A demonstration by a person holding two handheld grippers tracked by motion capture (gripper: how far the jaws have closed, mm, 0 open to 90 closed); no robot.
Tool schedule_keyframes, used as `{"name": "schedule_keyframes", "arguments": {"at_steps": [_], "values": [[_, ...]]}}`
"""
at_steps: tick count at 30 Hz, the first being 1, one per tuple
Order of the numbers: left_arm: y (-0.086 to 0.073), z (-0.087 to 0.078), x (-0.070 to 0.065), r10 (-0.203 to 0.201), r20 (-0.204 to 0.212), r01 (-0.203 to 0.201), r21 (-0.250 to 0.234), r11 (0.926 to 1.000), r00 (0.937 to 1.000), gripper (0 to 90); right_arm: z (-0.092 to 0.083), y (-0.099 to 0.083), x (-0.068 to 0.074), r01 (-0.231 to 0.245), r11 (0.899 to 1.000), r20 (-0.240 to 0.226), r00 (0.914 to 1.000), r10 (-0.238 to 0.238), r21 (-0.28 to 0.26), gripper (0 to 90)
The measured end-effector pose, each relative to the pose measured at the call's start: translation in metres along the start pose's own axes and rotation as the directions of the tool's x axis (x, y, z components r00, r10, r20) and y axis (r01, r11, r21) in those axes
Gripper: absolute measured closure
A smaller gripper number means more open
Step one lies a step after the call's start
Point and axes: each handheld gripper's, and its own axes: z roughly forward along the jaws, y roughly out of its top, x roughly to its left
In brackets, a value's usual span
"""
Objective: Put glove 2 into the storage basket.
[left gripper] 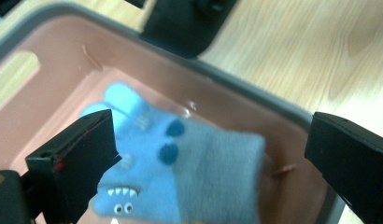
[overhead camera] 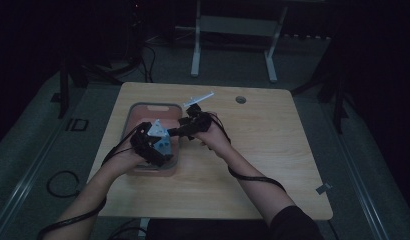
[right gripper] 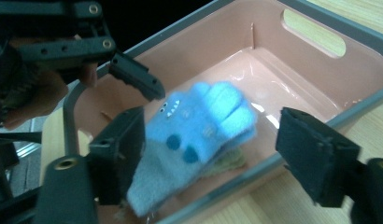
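Note:
A blue knitted glove (left gripper: 189,163) with dark blue dots and a small face hangs blurred over a pink bin (left gripper: 59,88) with a grey rim. My left gripper (left gripper: 213,135) is open. The glove sits between its jaws, beside the left one and well apart from the right one. My right gripper (right gripper: 213,126) is also open, and the glove (right gripper: 199,126) lies close to its left jaw with a wide gap to the other. In the high view both grippers, the left (overhead camera: 160,150) and the right (overhead camera: 180,131), meet over the bin (overhead camera: 151,106).
Something beige (right gripper: 229,161) lies on the bin floor under the glove. A white piece (overhead camera: 198,99) rests on the wooden table behind the bin, and a round hole (overhead camera: 240,99) sits near the far edge. Cables trail from both forearms.

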Motion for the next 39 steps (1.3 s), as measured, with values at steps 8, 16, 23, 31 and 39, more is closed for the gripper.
{"name": "schedule_keyframes", "arguments": {"at_steps": [8,16,23,31,39], "values": [[0.008,0.002,-0.007,-0.013,0.03,0.014,-0.048,0.9987,0.9995,2.6,-0.012,-0.016,-0.006,0.028,0.999,0.013,0.9995,-0.028,0.018,18.7],[0.017,0.009,-0.019,-0.006,0.08,0.013,-0.087,0.9961,0.9968,2.6,-0.022,-0.033,-0.012,0.024,0.999,0.033,0.9992,-0.025,0.023,18.2],[0.026,0.016,-0.03,0.013,0.112,-0.002,-0.098,0.9952,0.9936,2.6,-0.031,-0.049,-0.021,0.048,0.998,0.065,0.9966,-0.051,0.048,16.8],[0.032,0.027,-0.039,0.003,0.156,0.022,-0.154,0.9879,0.9877,2.5,-0.047,-0.066,-0.029,0.049,0.998,0.084,0.995,-0.053,0.047,16.0],[0.041,0.043,-0.053,0.063,0.179,-0.039,-0.131,0.9907,0.9818,2.6,-0.061,-0.082,-0.033,0.062,0.997,0.099,0.9928,-0.067,0.05,15.1]]}}
